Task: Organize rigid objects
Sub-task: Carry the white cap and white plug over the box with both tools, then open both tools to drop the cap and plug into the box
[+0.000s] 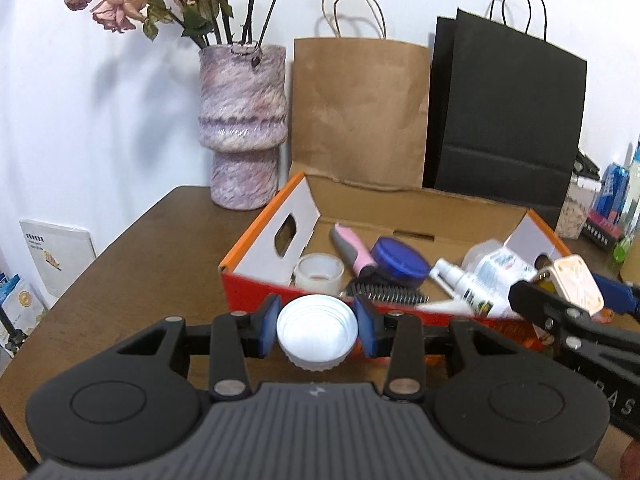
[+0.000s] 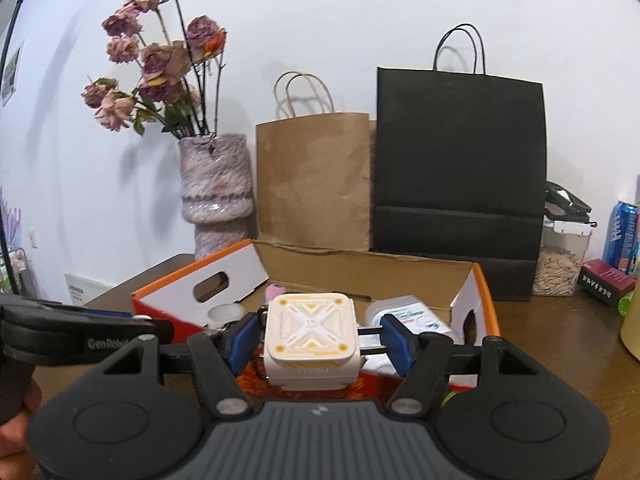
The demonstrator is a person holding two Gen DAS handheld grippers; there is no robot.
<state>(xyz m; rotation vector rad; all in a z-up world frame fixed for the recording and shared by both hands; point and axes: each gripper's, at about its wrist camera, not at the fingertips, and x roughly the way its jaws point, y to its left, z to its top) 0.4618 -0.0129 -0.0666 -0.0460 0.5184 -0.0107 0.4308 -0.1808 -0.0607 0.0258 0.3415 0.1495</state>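
Note:
My left gripper (image 1: 317, 330) is shut on a white ribbed bottle cap (image 1: 317, 332), held in front of the near wall of an orange cardboard box (image 1: 256, 280). Inside the box lie a small clear jar (image 1: 319, 272), a pink and grey brush (image 1: 354, 252), a blue round lid (image 1: 400, 262) and a white spray bottle (image 1: 480, 280). My right gripper (image 2: 316, 340) is shut on a white and yellow square device (image 2: 310, 336), held over the same box (image 2: 486, 304). That device (image 1: 572, 284) also shows at the right in the left wrist view.
A purple vase (image 1: 244, 128) of dried flowers stands behind the box on the brown table (image 1: 140, 256). A brown paper bag (image 1: 360, 112) and a black paper bag (image 1: 508, 120) lean on the wall. A seed container (image 2: 560, 260), a blue can (image 2: 624, 236) and a dark red box (image 2: 606, 282) sit at right.

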